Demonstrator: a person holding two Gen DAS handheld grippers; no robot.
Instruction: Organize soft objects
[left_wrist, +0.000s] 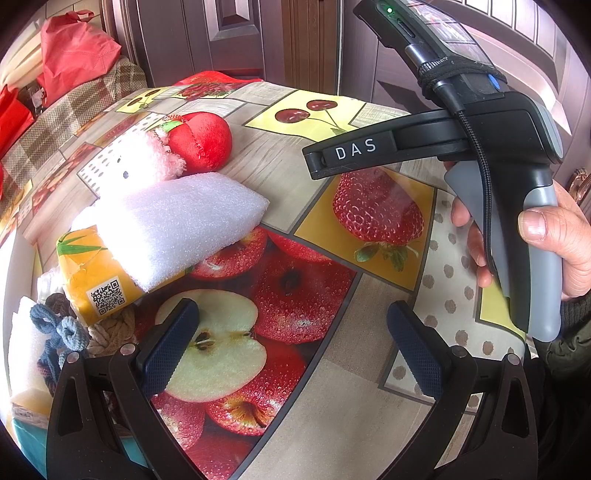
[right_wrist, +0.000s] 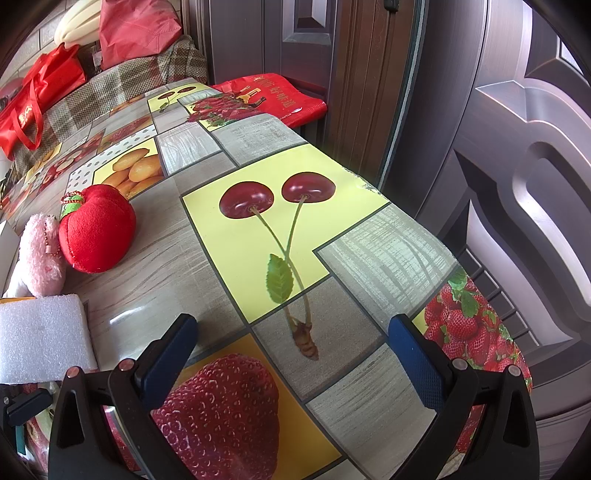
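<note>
My left fingers (left_wrist: 291, 347) and right fingers (right_wrist: 295, 360) are spread wide and hold nothing. They hang over the fruit-picture surface (right_wrist: 347, 258). The white foam block (left_wrist: 177, 221), pink fluffy toy (right_wrist: 40, 254) and red plush apple (right_wrist: 98, 234) sit together to my left.

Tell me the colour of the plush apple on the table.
Red, with a small green leaf: the plush apple shows best in the right wrist view.
</note>
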